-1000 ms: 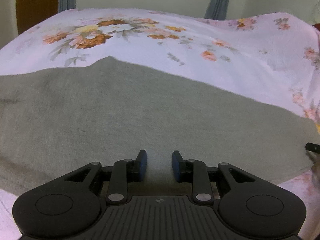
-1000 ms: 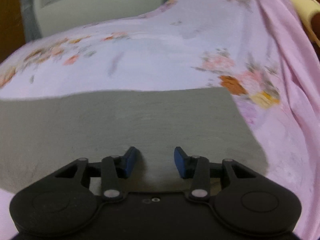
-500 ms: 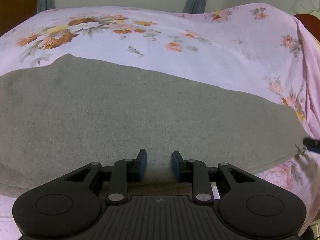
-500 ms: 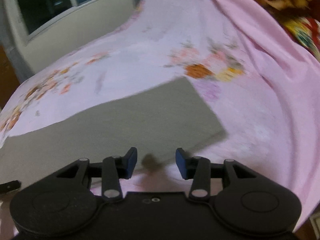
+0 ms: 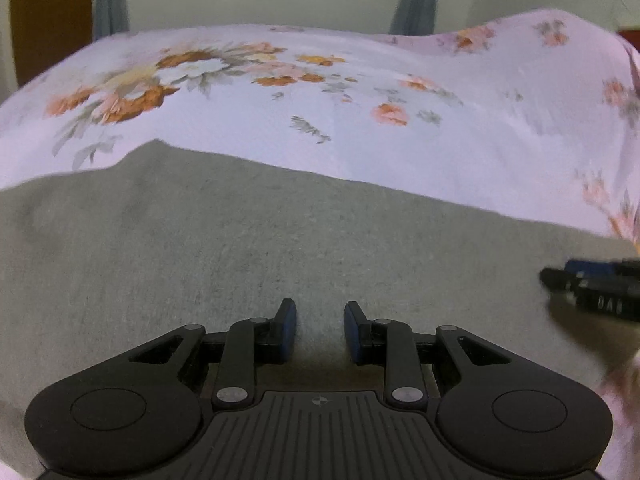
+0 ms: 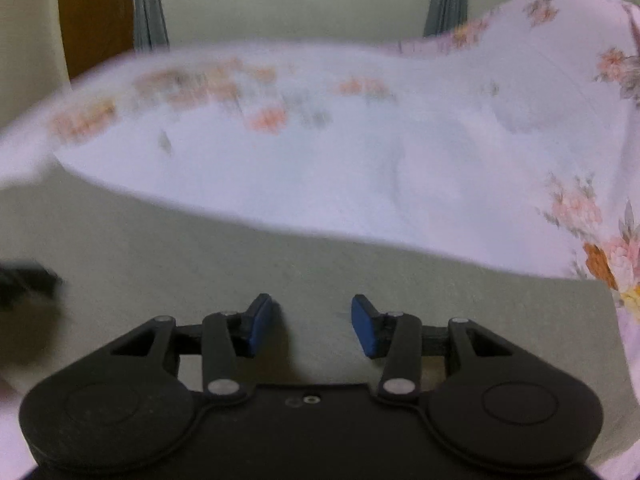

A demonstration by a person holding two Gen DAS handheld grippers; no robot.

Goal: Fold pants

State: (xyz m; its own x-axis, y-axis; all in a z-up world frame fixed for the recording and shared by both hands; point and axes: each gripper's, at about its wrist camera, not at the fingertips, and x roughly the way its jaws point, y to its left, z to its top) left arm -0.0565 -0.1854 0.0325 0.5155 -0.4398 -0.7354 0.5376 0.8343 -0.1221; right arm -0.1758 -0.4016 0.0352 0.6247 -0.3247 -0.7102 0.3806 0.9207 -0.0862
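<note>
Closest in, the left gripper (image 5: 320,330) hangs low over the grey pants (image 5: 240,248) with its blue pads (image 5: 287,330) parted by a narrow gap and nothing pinched between them; the cloth lies flat underneath, untouched as far as I can see. The right gripper (image 6: 312,330) sits a little further along the same garment, its jaws a shade wider and likewise empty, and its tip pokes into the left view as a dark blur at the right edge. The pants (image 6: 280,272) are spread in a long flat band across the flowered bedsheet (image 5: 360,140), looking already doubled leg on leg, though I can't make out a seam or layer line to be sure. My read is that both hands are between folds, lining up along the near edge for the next one. That would call for dropping the pads onto the hem or edge, nipping all layers together, and carrying both ends over evenly so the band halves without skewing. The near edge of the pants is hidden beneath both gripper bodies, the left end runs out of frame, and the right view is smeared with motion. Beyond the bed I see curtains (image 5: 416,4) and a pale wall.
</note>
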